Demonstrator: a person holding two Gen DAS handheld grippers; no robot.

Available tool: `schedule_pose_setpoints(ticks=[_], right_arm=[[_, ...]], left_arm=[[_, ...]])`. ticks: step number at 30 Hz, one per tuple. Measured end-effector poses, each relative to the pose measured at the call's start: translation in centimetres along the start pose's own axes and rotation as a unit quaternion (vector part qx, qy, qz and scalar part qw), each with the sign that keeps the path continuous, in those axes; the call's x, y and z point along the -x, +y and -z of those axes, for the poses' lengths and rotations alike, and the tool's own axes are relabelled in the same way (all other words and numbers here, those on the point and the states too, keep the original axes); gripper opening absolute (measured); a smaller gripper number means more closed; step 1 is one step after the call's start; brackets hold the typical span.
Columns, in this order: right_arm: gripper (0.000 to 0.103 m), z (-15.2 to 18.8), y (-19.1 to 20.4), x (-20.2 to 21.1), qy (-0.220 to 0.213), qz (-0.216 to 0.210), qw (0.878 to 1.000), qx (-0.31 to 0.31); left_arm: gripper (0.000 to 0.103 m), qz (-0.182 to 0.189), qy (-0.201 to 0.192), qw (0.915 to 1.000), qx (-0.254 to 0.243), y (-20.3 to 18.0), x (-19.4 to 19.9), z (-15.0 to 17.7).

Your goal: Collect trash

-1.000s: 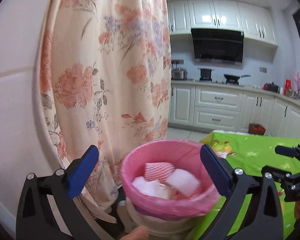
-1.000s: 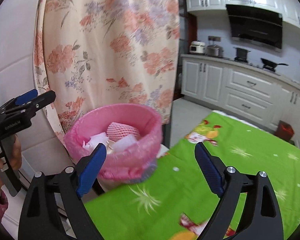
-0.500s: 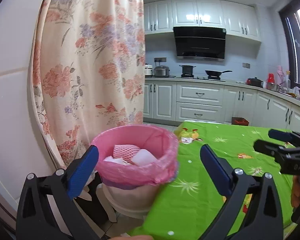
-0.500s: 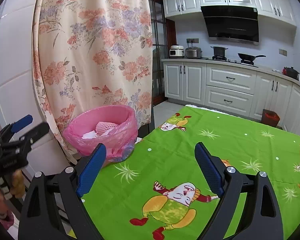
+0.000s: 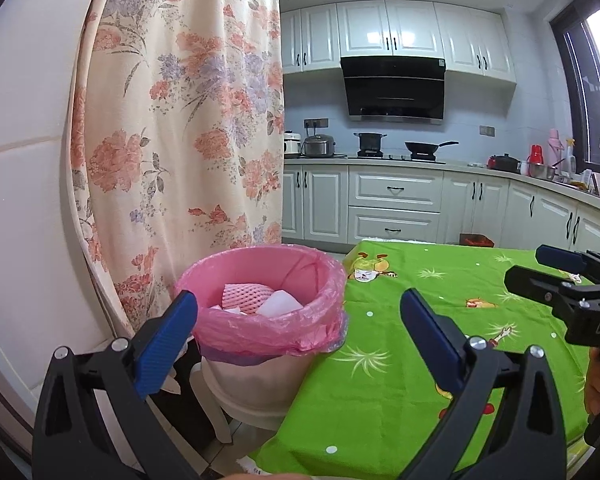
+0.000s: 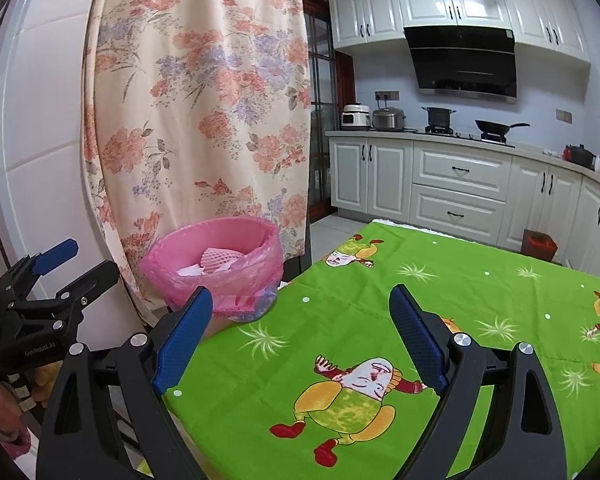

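Left hand-held gripper (image 5: pixel 298 334), right hand-held gripper (image 6: pixel 300 338): jaws wide, empty, drawn back since a second ago. Bench (image 6: pixel 440 292), lower right: apparently cleared. Pink-lined bin (image 5: pixel 260 312), centre-left: now farther off, holds the trash (image 5: pixel 246 294). Collection probably finished.

Left gripper (image 5: pixel 298 318) and right gripper (image 6: pixel 300 318), jaws wide apart, empty.

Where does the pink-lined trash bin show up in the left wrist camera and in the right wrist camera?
Left wrist view: the pink-lined trash bin sits lower centre-left, just beyond the left gripper, beside the green tablecloth's left edge.
Right wrist view: the bin is left of centre, beyond the right gripper.
Shared landmark: the floral curtain hangs directly behind the bin in both.
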State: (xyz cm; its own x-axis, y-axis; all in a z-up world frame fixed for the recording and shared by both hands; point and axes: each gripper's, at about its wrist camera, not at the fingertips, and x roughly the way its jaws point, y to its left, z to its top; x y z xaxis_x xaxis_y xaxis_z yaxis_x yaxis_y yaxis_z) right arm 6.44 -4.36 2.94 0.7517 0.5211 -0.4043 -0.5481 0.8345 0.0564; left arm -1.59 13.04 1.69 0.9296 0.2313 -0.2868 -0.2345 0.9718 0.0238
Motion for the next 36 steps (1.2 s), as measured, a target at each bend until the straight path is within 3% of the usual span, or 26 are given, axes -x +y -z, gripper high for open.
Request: schedule_pose_setpoints(ticks=[36], right_arm=[[0.085, 0.55, 0.6, -0.08, -0.005, -0.006, 1.0, 0.002]], left_arm=[[0.098, 0.001, 0.007, 0.9999, -0.013, -0.09, -0.33, 0.89]])
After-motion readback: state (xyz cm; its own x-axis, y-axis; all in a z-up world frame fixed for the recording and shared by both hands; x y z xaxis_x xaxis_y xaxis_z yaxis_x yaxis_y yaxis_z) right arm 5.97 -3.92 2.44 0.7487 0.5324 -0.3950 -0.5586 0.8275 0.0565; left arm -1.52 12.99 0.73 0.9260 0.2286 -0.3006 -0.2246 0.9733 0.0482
